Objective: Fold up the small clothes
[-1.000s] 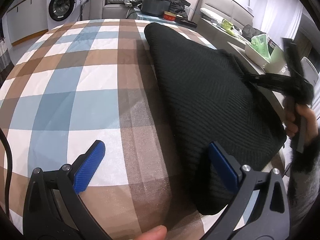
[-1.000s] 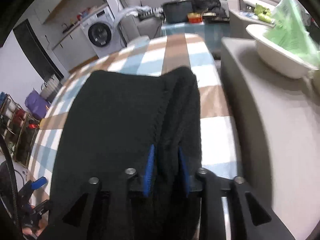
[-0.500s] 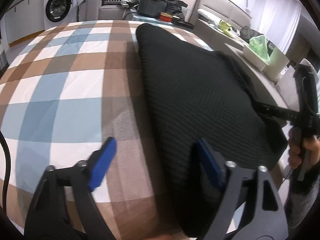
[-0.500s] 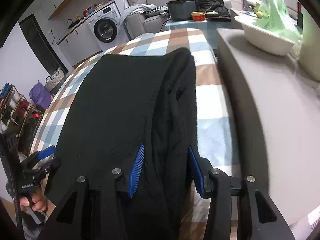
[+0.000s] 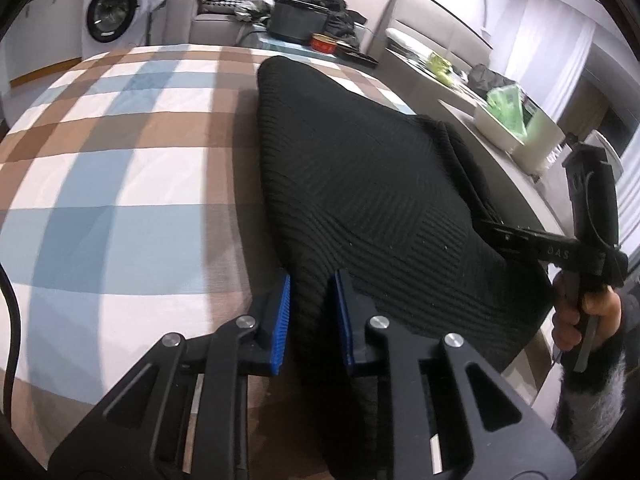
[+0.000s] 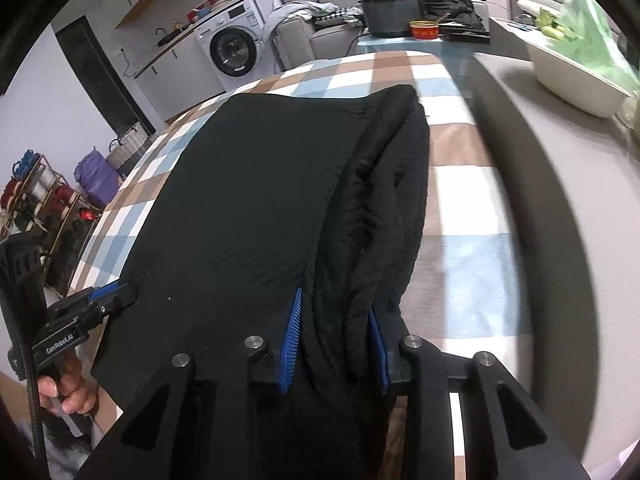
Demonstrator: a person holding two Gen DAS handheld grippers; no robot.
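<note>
— What's different with the left gripper (image 5: 310, 312)?
— Its fingers, wide apart a second ago, have just been closing and now pinch the black garment's (image 5: 360, 184) near edge.
— The right gripper (image 6: 334, 338)?
— It opened slightly, then closed again on the bunched fold.

One black garment (image 5: 372, 184), two grippers, one washing machine (image 5: 114, 10).

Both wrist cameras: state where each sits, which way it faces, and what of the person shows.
Left wrist: on the left gripper, looking down along its fingers at the black knit garment pinched between its blue pads; the right gripper and a hand show at right.
Right wrist: on the right gripper, clamped on the garment's bunched edge; the left gripper and a hand show lower left.
Shared: garment, checked cloth, washing machine.
</note>
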